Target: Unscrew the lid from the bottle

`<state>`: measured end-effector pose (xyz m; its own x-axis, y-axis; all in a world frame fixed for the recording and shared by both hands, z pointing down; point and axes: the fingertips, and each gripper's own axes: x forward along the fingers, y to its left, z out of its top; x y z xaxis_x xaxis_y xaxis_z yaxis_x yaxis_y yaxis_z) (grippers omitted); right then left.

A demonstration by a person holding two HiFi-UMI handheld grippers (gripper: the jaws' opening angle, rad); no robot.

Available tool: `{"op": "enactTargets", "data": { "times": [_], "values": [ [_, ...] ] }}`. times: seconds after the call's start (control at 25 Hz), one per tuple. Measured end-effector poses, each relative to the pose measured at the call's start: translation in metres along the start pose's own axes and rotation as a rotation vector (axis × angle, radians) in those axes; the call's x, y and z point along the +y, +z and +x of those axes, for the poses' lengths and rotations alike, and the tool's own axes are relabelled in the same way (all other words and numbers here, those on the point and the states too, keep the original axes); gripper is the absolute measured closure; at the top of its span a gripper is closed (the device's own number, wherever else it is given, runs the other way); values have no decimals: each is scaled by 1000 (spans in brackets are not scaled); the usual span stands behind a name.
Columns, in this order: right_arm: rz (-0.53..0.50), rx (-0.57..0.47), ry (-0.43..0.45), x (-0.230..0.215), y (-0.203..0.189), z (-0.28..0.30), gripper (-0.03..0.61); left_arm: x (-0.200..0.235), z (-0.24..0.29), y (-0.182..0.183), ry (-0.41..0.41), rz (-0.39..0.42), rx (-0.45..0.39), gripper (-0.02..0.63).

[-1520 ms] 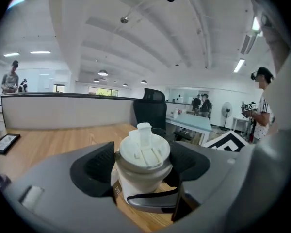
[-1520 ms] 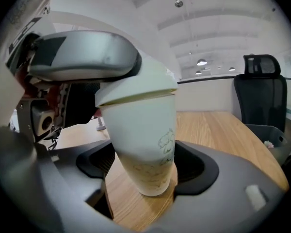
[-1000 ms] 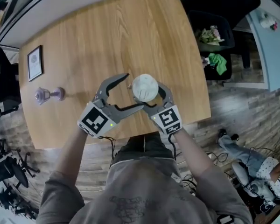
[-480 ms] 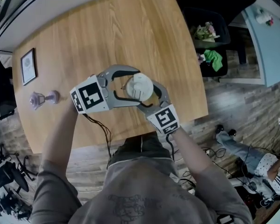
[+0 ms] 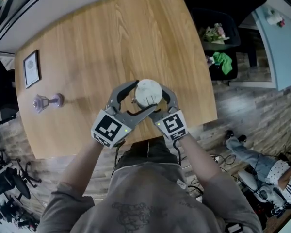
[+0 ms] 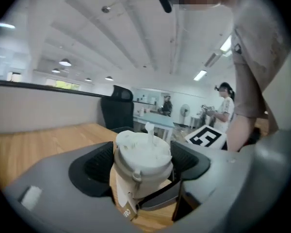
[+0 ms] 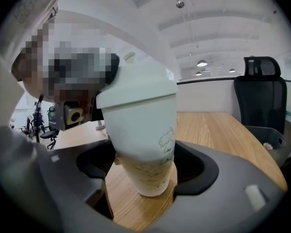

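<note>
**Entry: pale lidded bottle, held in two grippers over a wooden table**

- Bottle (image 7: 145, 144): pale green-white, tapering body with line drawings and a paper label; leans in the right gripper view. It is above the near part of the table (image 5: 111, 42), in front of the person.
- Lid (image 5: 148, 92): whitish, with a small upright tab, seated on the bottle's top.
- Right gripper (image 7: 144, 168): clamped on the bottle's lower body, a pad on either side.
- Left gripper (image 6: 143, 161): jaws closing, with the lid between them and the pads against its sides.
- Framed picture (image 5: 32, 68): flat on the table's far left.
- Small purple object (image 5: 47, 101): lies near the frame, well apart from the bottle.
- Dark bin (image 5: 218, 33): on the floor beyond the table's right edge.
</note>
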<state>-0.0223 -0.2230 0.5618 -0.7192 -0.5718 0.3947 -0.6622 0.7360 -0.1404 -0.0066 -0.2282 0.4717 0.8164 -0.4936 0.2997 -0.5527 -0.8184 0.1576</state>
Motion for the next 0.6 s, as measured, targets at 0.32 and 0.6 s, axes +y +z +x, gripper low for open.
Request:
{"op": "enactTargets", "data": {
  "times": [0.32, 0.6],
  "values": [
    [-10, -12, -9, -1, 1, 0, 192, 5, -4, -8, 482, -231, -54, 247],
    [-14, -16, -15, 0, -1, 2, 192, 0, -3, -23, 370, -296, -21, 227]
  ]
}}
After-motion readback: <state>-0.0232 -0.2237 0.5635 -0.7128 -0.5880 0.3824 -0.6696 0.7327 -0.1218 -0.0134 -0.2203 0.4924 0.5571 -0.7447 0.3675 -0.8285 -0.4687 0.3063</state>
